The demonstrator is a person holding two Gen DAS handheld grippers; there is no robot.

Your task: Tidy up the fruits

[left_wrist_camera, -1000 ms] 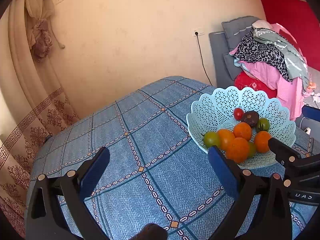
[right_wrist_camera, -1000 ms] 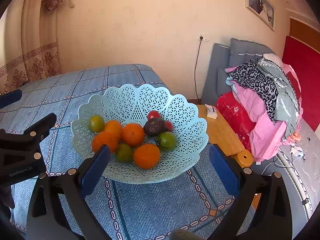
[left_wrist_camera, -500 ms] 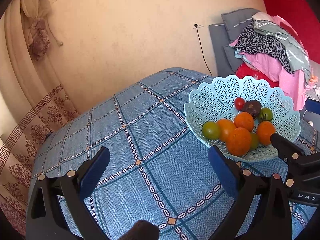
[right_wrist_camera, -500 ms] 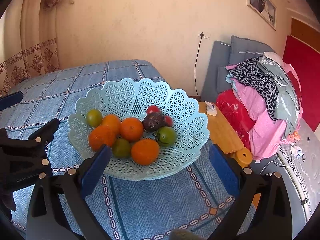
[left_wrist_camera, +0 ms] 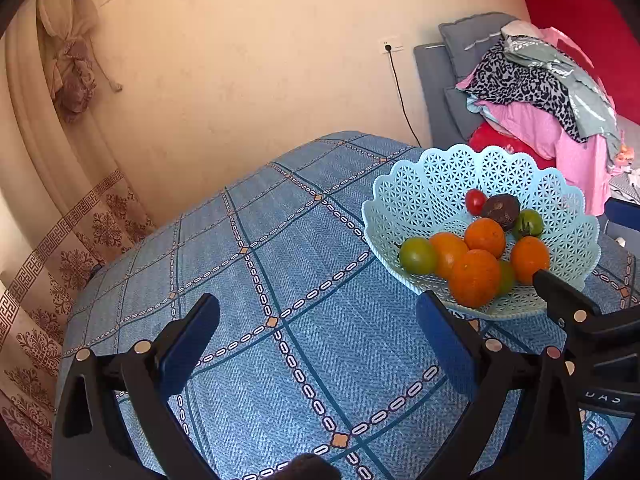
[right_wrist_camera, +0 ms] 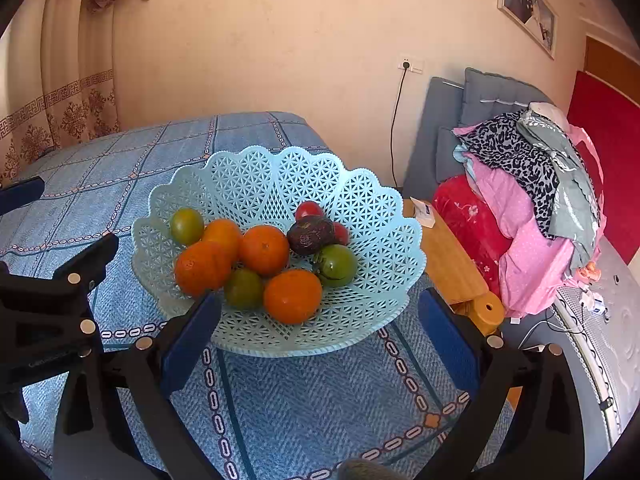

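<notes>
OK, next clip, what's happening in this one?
A person holds a two-finger gripper in each hand over a table with a blue patterned tablecloth. Both the left gripper and the right gripper are open and hold nothing. The light blue lattice basket holds oranges, green fruits, red tomatoes and a dark avocado. The right gripper faces the basket from just in front of it; no fruit is gripped.
</notes>
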